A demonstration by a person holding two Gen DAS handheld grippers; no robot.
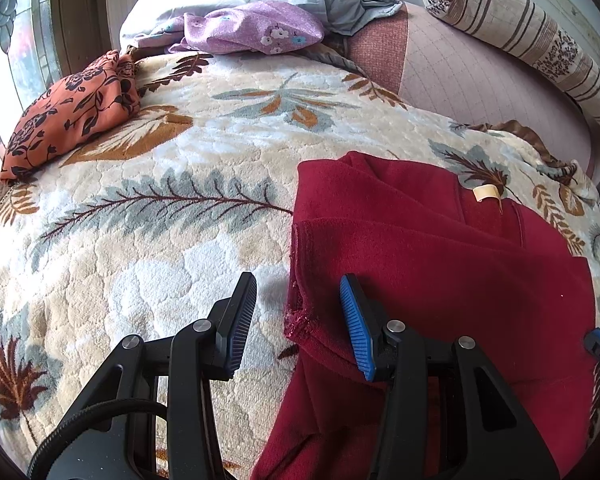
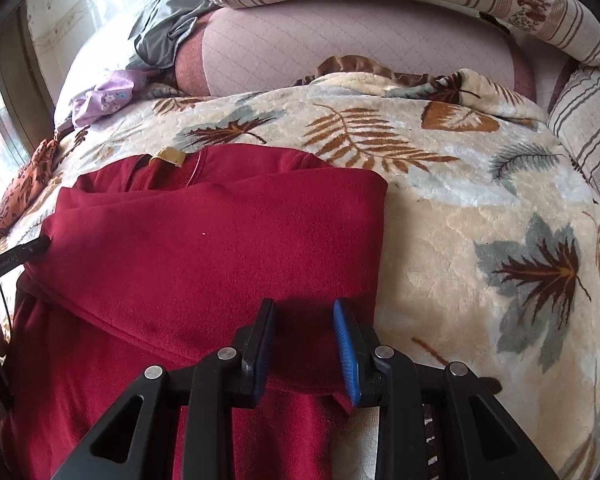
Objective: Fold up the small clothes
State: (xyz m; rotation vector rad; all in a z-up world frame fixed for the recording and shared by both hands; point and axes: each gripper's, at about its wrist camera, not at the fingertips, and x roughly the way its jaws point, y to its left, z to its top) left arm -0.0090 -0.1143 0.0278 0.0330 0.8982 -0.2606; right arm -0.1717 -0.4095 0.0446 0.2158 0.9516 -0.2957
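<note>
The dark red fleece garment (image 1: 440, 264) lies partly folded on the cream leaf-patterned plush blanket (image 1: 172, 168), its upper layer doubled toward the person; the left gripper (image 1: 298, 320) stands with jaws spread, straddling the garment's left hem without pinching it; the right gripper (image 2: 304, 350) hovers at the near folded edge, jaws parted with cloth between them, not clamped; the thick fleece could slip or bunch if either closes on one layer only, skewing the fold.
</note>
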